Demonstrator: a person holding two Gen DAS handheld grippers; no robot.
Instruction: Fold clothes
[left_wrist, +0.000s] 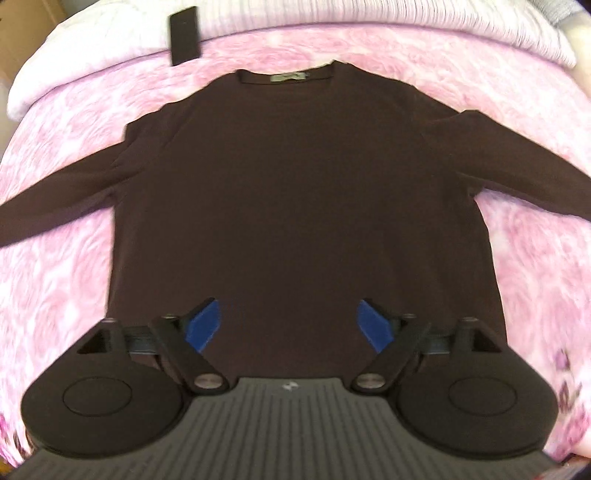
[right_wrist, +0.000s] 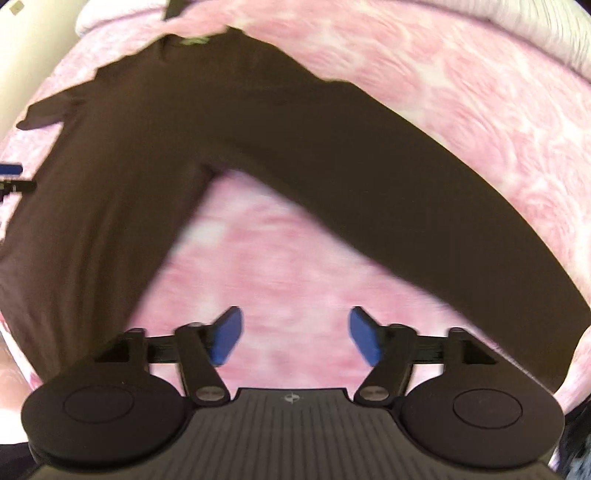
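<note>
**Left wrist view: sweater laid out flat, both tongs empty**

Left wrist view shows one dark brown sweater (left_wrist: 295, 192) spread face-down or face-up (I cannot tell which) on the pink floral bed cover (left_wrist: 66, 266), collar away from the camera, with its two sleeves reaching out to either side. The left tongs (left_wrist: 290, 325) hang over the hem area with their jaws spread wide and nothing between the blue pads (left_wrist: 205, 326). One dark flat object (left_wrist: 183, 35), perhaps a remote or phone, lies near the far left of the bed, well apart from the sweater.

Right wrist view has the right tongs (right_wrist: 295, 336) likewise spread and empty, over bare cover in the angle between body and right sleeve (right_wrist: 424, 206).

Risks, as I judge them: the soft, thin knit could bunch or drag if one pad catches only the top layer; a grasp taken off-centre on a sleeve would fold it crooked; the cover itself might get pinched along with the cloth.

Count: one sweater, two sleeves, two tongs, one dark object.
</note>
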